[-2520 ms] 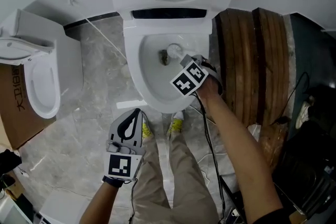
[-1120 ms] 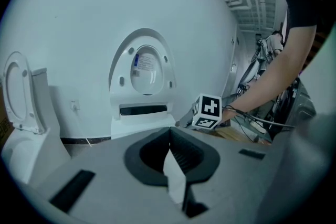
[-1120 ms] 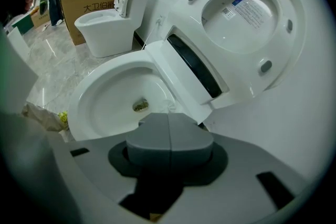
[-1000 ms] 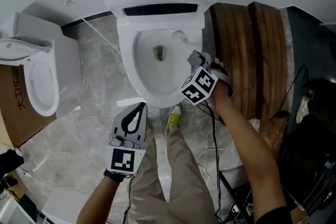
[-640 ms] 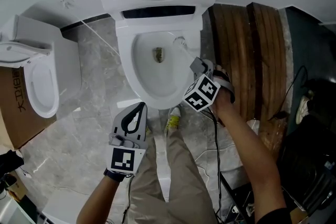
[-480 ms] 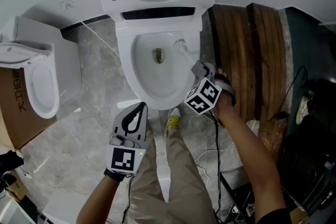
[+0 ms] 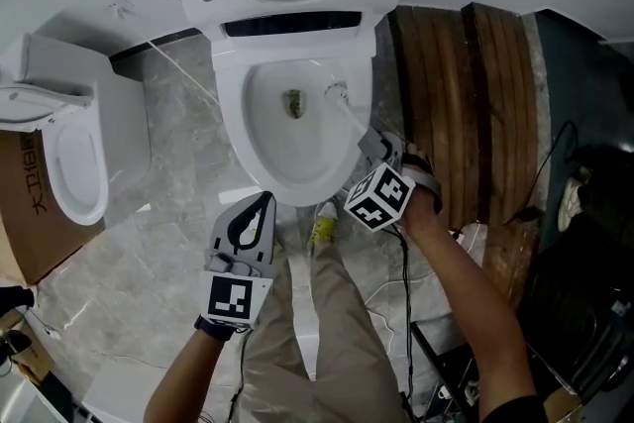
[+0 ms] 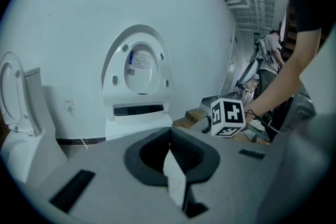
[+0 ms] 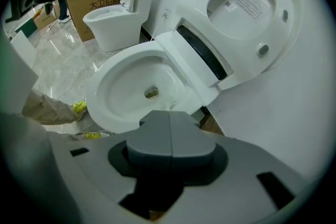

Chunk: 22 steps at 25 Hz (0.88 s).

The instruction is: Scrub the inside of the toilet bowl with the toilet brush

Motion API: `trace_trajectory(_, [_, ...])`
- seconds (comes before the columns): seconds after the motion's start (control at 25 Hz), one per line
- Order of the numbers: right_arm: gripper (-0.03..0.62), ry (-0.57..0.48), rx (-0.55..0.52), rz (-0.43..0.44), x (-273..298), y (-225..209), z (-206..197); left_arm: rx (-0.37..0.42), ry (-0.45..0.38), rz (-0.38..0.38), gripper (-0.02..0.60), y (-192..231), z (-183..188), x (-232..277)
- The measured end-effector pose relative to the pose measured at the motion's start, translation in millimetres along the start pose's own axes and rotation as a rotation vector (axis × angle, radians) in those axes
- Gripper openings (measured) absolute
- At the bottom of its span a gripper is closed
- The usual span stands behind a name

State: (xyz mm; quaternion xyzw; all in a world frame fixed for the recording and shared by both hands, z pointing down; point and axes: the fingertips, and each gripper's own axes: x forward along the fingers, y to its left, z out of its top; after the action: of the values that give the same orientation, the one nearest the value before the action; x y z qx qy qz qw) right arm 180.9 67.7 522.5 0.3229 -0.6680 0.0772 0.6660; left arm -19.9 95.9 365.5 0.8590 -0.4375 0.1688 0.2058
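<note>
Head view: my right gripper (image 7: 369, 143) clamps the handle of the white toilet brush (image 7: 337, 95), its head inside the white ceramic toilet bowl (image 7: 238, 129) near the right wall; left gripper (image 7: 259, 204) hangs over the grey marble floor (image 7: 188, 149) | Left gripper view: jaws together, empty | Right gripper view: jaws pressed tight, bowl beyond.

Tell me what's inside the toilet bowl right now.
A white toilet brush head by the white toilet bowl's right inner wall, held by the right tongs; brownish residue at the bottom. The outlet beneath the residue is covered.
</note>
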Motion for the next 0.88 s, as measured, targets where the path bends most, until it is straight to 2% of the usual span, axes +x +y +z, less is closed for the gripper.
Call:
trace_trajectory(0.12, [0.153, -0.005, -0.02, 0.006, -2.2, 4.3, -6.9, -0.004, 0.008, 0.006, 0.011, 0.7, -2.3, 0.9])
trace_trajectory(0.88, [0.153, 0.03, 0.058, 0.089, -26.1, 44.6, -25.4, 0.017, 0.025, 0.0, 0.011, 2.3, -9.5, -4.7])
